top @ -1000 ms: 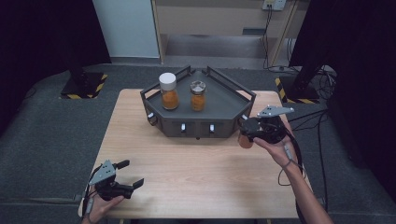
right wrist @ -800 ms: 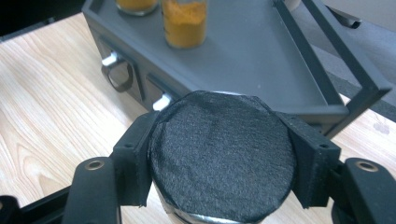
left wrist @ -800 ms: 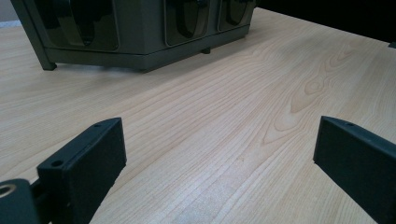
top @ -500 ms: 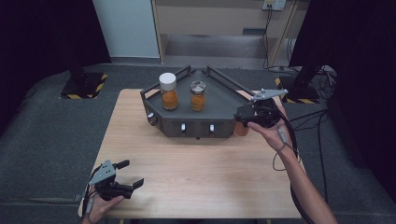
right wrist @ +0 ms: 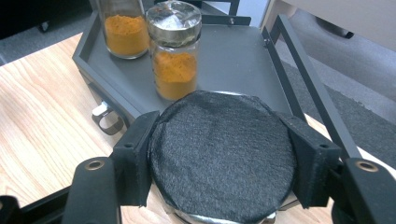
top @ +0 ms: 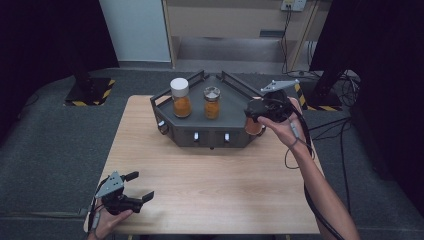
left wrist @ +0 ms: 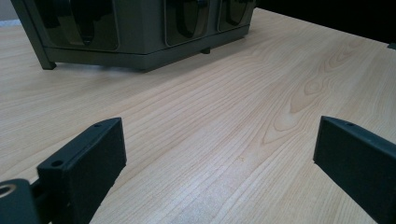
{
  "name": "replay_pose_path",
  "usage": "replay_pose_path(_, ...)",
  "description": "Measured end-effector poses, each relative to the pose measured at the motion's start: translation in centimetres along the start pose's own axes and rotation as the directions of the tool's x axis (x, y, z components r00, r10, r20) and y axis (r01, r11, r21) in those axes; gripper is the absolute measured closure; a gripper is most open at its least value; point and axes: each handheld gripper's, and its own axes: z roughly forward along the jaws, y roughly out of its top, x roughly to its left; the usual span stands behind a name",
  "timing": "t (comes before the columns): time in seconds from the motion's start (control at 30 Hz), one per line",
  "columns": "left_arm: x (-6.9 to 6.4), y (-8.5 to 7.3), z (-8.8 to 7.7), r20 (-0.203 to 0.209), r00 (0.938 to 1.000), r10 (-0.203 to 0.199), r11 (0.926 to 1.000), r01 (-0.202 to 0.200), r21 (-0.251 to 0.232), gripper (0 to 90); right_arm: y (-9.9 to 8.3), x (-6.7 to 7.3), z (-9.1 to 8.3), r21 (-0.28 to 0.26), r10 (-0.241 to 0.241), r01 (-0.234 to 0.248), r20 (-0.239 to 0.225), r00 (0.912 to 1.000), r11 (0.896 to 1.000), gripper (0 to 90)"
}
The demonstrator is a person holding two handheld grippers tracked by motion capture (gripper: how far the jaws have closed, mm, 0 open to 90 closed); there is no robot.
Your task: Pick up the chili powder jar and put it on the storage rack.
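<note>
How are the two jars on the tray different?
The white-lidded jar is taller and stands further left on the tray; the silver-lidded jar is shorter and sits nearer the right gripper. One lid is white, the other shiny metal. Both are upright glass jars holding orange powder.

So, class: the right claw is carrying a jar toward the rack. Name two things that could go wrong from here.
1. The right claw grips the jar only at its black lid, so the jar might slip or swing.
2. The jar hangs beside the rack's raised rail; if not lifted higher, it might catch the rail or bump the silver-lidded jar.
</note>
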Motion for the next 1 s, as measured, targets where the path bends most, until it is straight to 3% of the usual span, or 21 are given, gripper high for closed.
replay_pose_path(0.53, 0.0, 0.0, 0.0, 0.002, 1.0000, -0.004, 1.0000, 0.004, -0.002, 1.6, 3.0, -0.7, 2.6, 0.021, 0.005, -0.005, 0.016, 0.9999, 1.000, 34.8)
replay_pose_path(1.0, 0.1, -0.1, 0.0, 0.002, 1.0000, -0.008, 1.0000, 0.008, -0.001, 1.7, 4.0, -2.0, 5.3, 0.030, 0.059, -0.061, 0.055, 0.9967, 0.998, 34.8)
